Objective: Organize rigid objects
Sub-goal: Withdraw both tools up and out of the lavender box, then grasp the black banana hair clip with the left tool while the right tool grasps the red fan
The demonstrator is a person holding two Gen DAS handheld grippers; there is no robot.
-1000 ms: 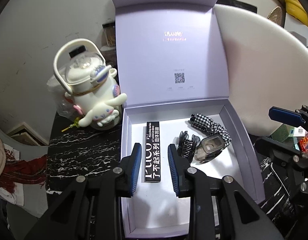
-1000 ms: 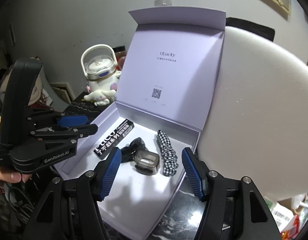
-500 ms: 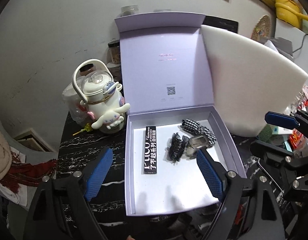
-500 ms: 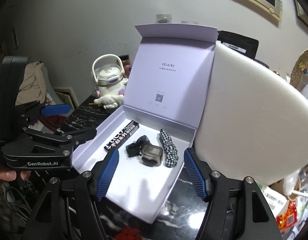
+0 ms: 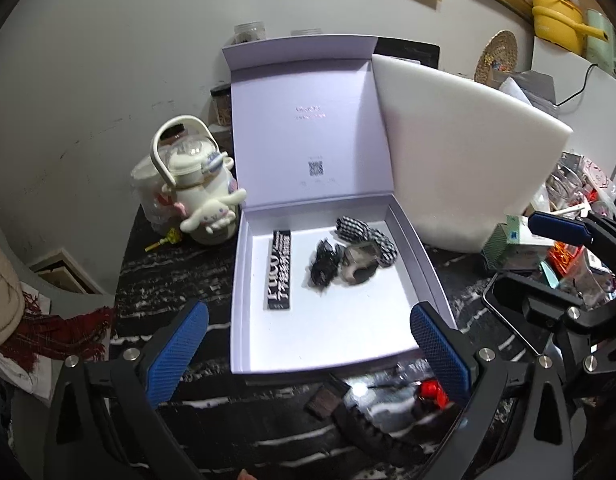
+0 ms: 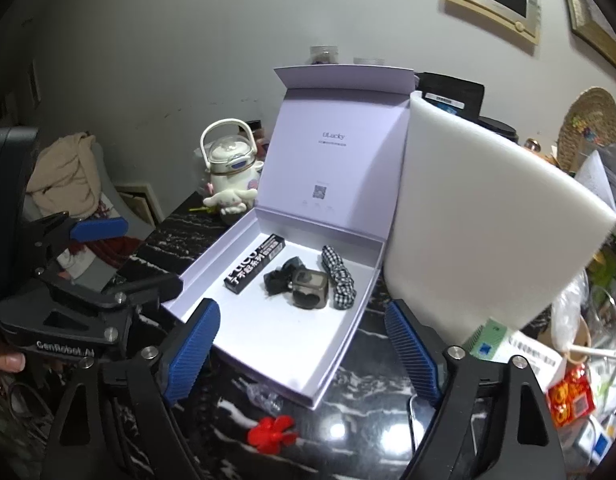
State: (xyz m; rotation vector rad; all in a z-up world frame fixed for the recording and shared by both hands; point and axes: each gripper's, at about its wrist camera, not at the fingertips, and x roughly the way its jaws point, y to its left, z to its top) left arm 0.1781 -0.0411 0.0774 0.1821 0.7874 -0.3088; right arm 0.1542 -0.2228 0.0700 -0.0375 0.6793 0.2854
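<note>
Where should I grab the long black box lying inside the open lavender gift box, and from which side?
Grip the long black box across its narrow width, near its middle, coming down from above. It lies flat on the gift box floor with bare floor on both long sides; the black hair clip sits apart on its right. The ends look too far apart for the fingers.

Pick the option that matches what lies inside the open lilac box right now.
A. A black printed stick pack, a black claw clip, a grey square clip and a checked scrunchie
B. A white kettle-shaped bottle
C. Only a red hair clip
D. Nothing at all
A: on the floor of the lilac box lie the black stick pack, the black claw clip, the grey square clip and the checked scrunchie.
</note>
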